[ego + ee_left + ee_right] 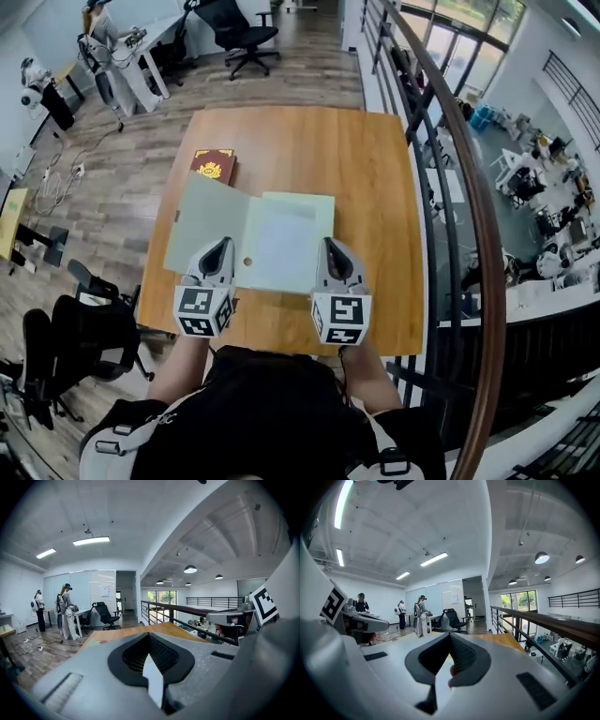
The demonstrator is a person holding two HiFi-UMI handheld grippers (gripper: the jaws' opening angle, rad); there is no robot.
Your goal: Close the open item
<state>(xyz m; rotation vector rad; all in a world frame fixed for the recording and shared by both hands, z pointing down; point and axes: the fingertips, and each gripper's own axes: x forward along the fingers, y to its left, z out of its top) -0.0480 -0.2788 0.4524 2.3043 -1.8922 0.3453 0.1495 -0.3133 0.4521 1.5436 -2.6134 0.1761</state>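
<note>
Wooden table (309, 141) with a pale green folder (211, 220) lying open and flat near its front edge, its white sheet (281, 246) facing up on the right half. The left gripper (223, 246) sits at the folder's centre fold, jaws pressed together on the edge of the white sheet (153, 681). The right gripper (330, 246) sits at the folder's right edge, jaws narrow and seemingly pinching it. A dark red booklet (213, 166) lies just beyond the folder's left flap.
</note>
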